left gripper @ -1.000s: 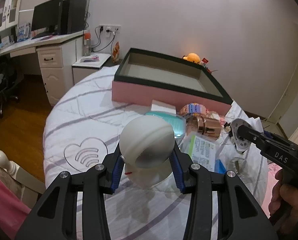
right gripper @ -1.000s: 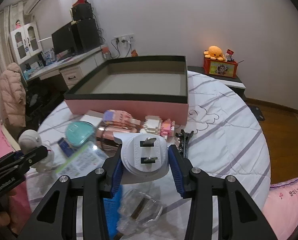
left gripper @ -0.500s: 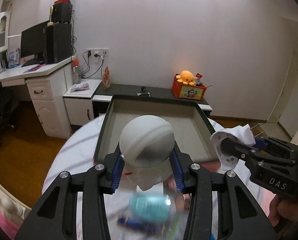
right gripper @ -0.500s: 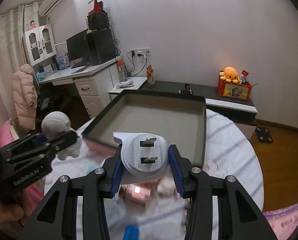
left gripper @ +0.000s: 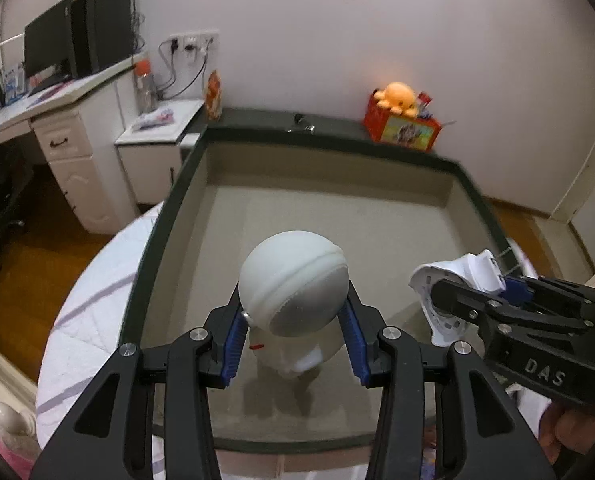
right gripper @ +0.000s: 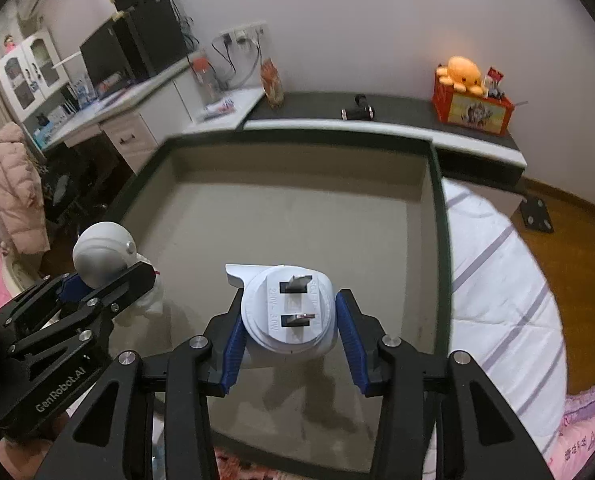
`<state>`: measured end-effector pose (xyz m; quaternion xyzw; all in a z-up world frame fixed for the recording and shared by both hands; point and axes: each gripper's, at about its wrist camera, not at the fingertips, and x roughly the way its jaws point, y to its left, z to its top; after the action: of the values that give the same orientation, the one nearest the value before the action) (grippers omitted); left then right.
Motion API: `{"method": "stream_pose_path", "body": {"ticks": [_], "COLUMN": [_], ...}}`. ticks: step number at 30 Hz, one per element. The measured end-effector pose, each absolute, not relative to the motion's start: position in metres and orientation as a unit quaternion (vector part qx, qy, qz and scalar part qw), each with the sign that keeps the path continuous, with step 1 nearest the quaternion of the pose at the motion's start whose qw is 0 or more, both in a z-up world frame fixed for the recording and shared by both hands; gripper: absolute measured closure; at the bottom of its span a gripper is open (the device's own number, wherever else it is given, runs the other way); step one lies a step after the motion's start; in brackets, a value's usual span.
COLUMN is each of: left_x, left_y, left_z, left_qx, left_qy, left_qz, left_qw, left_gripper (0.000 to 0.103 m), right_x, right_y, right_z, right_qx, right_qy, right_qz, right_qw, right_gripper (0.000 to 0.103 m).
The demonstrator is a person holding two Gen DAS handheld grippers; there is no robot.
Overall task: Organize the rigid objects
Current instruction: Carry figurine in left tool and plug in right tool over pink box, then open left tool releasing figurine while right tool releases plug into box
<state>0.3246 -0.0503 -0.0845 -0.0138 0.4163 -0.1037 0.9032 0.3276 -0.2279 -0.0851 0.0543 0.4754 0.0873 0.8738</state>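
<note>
Meanwhile, over the tray (left gripper: 169, 216): left gripper (left gripper: 293, 336) jaws just easing apart around astronaut figure (left gripper: 293, 284); right gripper (right gripper: 289, 332) clamped on white plug adapter (right gripper: 289, 312).

The box (left gripper: 169, 216) had a dark green rim and a beige interior. The astronaut figure (left gripper: 293, 284) was white with a grey visor; the plug adapter (right gripper: 287, 312) was white. The tablecloth (right gripper: 505, 304) was white with purple stripes, and the gripper pads (left gripper: 233, 340) were blue.

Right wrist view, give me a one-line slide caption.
Right gripper holds a white plug over the empty box; left gripper brings a figurine alongside.
</note>
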Motion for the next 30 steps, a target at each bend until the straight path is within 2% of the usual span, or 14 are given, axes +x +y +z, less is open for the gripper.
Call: {"method": "stream_pose_path", "body": {"ticks": [1, 2, 3, 6, 9, 10, 12, 15, 23, 30], "left_x": [0.326, 0.327, 0.326, 0.325, 0.317, 0.31, 0.292, 0.255, 0.162, 0.084], "left_y": [-0.052, -0.052, -0.052, -0.043, -0.028, -0.023, -0.014, -0.004, 0.002, 0.0], "left_z": [-0.088, -0.09, -0.091, -0.091, -0.086, -0.083, -0.073, -0.051, -0.018, -0.003], "left_qx": [-0.007, -0.002, 0.006, 0.004, -0.024, -0.034, -0.047, -0.054, -0.019, 0.004], "left_qy": [0.42, 0.422, 0.42, 0.423, 0.421, 0.416, 0.398, 0.345, 0.263, 0.238], "left_qz": [-0.097, -0.093, -0.087, -0.067, -0.08, -0.089, -0.09, -0.092, -0.089, -0.078], "left_qw": [0.902, 0.902, 0.903, 0.904, 0.903, 0.905, 0.912, 0.932, 0.961, 0.968], "left_gripper": [0.047, 0.031, 0.026, 0.015, 0.016, 0.015, 0.001, 0.0, 0.0, 0.0], "right_x": [0.327, 0.327, 0.327, 0.323, 0.317, 0.31, 0.293, 0.273, 0.169, 0.077], "right_y": [-0.226, -0.225, -0.225, -0.223, -0.222, -0.225, -0.233, -0.241, -0.251, -0.258], "right_z": [-0.09, -0.093, -0.094, -0.093, -0.085, -0.079, -0.062, -0.048, -0.017, -0.009], "right_qx": [0.053, 0.051, 0.05, 0.048, 0.059, 0.065, 0.084, 0.107, 0.118, 0.116], "right_qy": [0.483, 0.486, 0.486, 0.483, 0.471, 0.456, 0.41, 0.39, 0.33, 0.293], "right_qz": [0.087, 0.087, 0.088, 0.091, 0.107, 0.097, 0.091, 0.092, 0.072, 0.033], "right_qw": [0.87, 0.868, 0.868, 0.87, 0.874, 0.882, 0.904, 0.91, 0.934, 0.948], "right_gripper": [0.059, 0.059, 0.055, 0.049, 0.037, 0.02, 0.0, 0.0, 0.0, 0.0]}}
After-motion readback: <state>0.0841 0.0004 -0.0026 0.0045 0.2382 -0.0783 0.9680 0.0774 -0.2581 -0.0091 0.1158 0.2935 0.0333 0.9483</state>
